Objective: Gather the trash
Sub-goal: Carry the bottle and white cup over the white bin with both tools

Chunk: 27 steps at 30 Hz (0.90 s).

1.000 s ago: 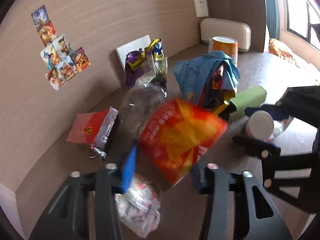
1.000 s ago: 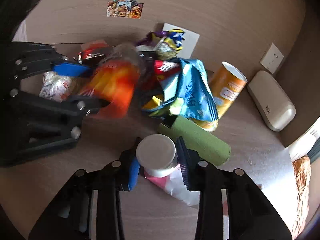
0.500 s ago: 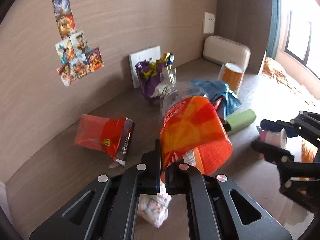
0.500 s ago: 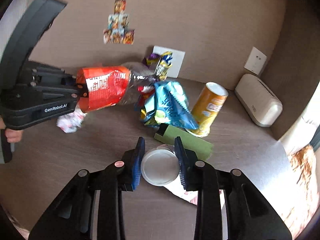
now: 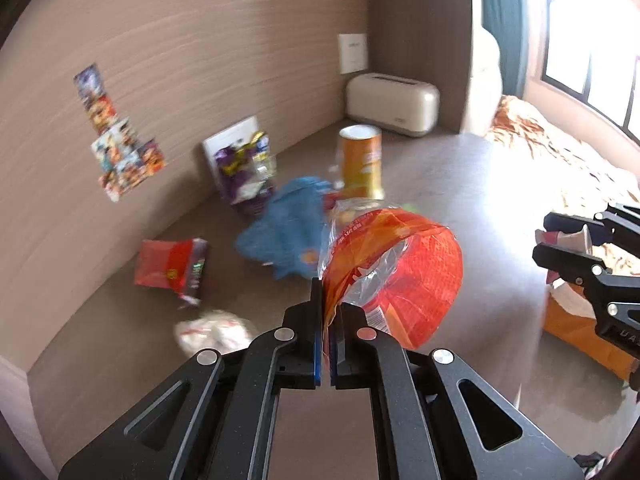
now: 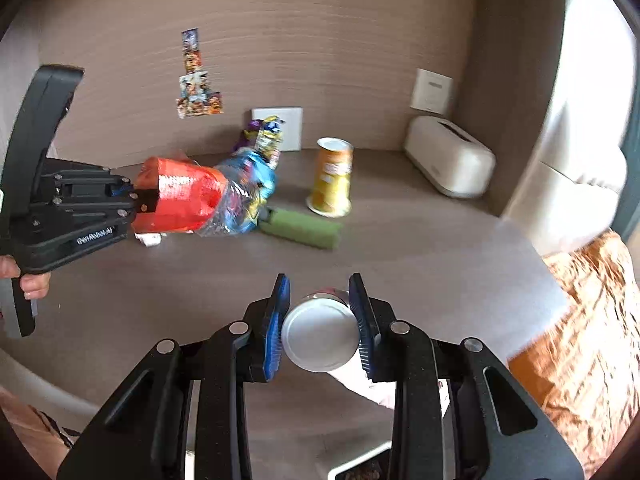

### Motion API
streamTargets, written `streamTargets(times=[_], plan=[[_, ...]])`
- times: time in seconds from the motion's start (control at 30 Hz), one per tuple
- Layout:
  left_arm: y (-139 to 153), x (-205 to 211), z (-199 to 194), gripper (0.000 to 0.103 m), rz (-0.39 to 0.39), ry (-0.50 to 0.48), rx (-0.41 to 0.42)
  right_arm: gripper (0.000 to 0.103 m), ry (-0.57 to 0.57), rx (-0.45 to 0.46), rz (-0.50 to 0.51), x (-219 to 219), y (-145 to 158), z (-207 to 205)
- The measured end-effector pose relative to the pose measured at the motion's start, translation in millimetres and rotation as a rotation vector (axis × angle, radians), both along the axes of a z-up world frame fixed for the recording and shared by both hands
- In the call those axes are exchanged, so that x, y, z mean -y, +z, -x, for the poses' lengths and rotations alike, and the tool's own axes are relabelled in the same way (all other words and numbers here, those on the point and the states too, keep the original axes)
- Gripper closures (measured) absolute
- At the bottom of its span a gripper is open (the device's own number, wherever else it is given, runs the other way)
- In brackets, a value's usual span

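Surface [image 5: 460,184]: brown, set against a wood-grain wall, holding scattered trash.

Picture cards [image 5: 120,140]: a cluster stuck on the wall at far left.

Red packet [image 5: 170,266]: lying flat near the wall, left of the main pile.

Crumpled white wrapper [image 5: 210,330]: on the surface just beside the left gripper, nearer than the red packet.

Left gripper [image 5: 329,312]: fingers together, clamped on the edge of the orange bag [image 5: 396,272]. The bag, orange-red with a clear plastic portion, hangs off the fingers above the surface. In the right wrist view the same gripper [image 6: 136,198] enters from the left, with a person's hand [image 6: 30,280] on its handle.

Purple snack wrapper [image 5: 242,172]: propped against a white panel [image 5: 228,142] on the wall.

Blue bag [image 5: 288,226]: crumpled, lying behind the orange bag; blurred, so its print cannot be read.

Green tube [image 6: 302,228]: on its side, between the blue bag and the yellow can.

Yellow can [image 5: 360,164]: upright cylinder with its top open, behind the pile.

Cream case [image 5: 394,104]: closed, in the corner under a wall plate [image 5: 353,53].

Right gripper [image 6: 320,300]: blue-padded fingers clamped on a white-lidded cup [image 6: 320,338], one pad on each side, held clear of the surface. In the left wrist view it appears at the right edge [image 5: 560,236].

Orange patterned bedding [image 5: 560,160]: far right, beyond the surface, under a window.
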<state>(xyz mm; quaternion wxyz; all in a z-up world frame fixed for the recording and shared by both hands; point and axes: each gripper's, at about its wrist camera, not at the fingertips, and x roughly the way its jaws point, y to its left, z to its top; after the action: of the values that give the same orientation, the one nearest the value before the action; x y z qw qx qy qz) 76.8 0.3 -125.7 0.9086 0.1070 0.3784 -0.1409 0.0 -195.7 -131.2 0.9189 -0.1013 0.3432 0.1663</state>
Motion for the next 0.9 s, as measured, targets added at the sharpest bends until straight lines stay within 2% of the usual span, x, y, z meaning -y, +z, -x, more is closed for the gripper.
streamTargets(times=[0.2,0.53,0.7,0.9], plan=[[7,58,29,0.101,-0.004,-0.132,-0.009,0.071,-0.09,-0.035,0.011,53,-5,40],[-22,189,86,0.101,-0.05,-0.432,-0.059,0.071,-0.254,-0.122,-0.009,139,-34,93],[-55,239,97,0.101,-0.069,-0.543,-0.125,0.071,-0.35,-0.173,-0.084,183,-57,108],[-133,295,94,0.101,-0.097,-0.614,-0.292,0.071,-0.48,-0.238,-0.235,236,-108,115]])
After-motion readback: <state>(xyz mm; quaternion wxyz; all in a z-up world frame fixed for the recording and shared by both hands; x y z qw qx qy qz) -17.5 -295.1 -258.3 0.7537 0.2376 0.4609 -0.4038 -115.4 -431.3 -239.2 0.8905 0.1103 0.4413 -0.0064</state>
